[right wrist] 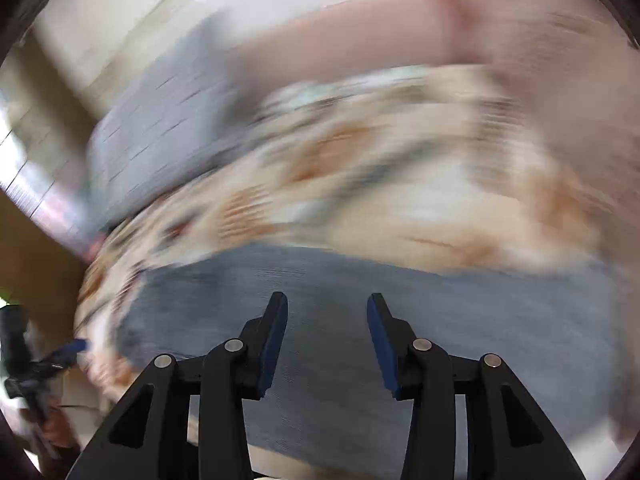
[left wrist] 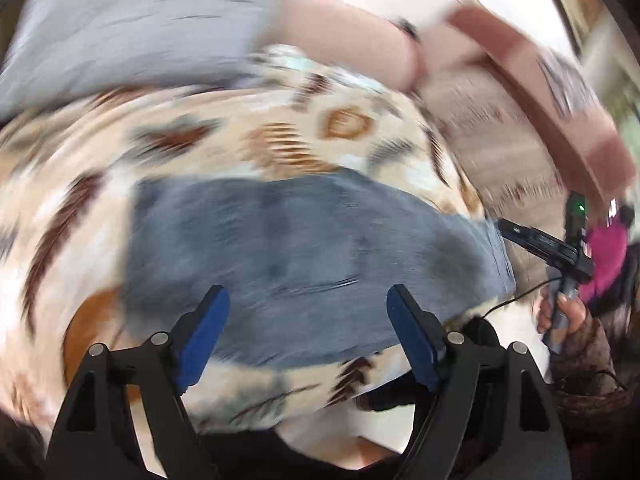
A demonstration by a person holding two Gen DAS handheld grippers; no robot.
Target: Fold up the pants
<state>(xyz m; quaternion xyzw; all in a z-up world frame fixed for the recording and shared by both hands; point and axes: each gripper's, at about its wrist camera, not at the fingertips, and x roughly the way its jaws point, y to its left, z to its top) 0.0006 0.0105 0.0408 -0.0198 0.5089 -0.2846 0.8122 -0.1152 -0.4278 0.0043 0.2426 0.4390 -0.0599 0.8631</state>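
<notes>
- On the patterned blanket, the blue-grey pants lie as a compact folded block, roughly rectangular, flat on the fabric; this is your landmark for all that follows.
- Your left gripper sits above the near edge of the pants with its jaws spread wide; the blue pads hold nothing, and whether the tips touch the cloth cannot be told.
- Your right gripper is over the pants as well, jaws parted to a moderate gap, narrower than the left pair, with nothing between the blue pads.
- Beyond the far edge of the pants, past a band of blanket, a lavender pillow rests with a pink bolster-like cushion beside it.
- To the right of the pants in the left wrist view, your right hand grips the handle of the other tool, a green light showing on its body and a thin black cable trailing off the blanket edge.
- Both views are heavily motion-blurred; seams, waistband and fold edges of the pants cannot be made out.
- The blanket carries brown, orange and grey motifs on cream.
</notes>
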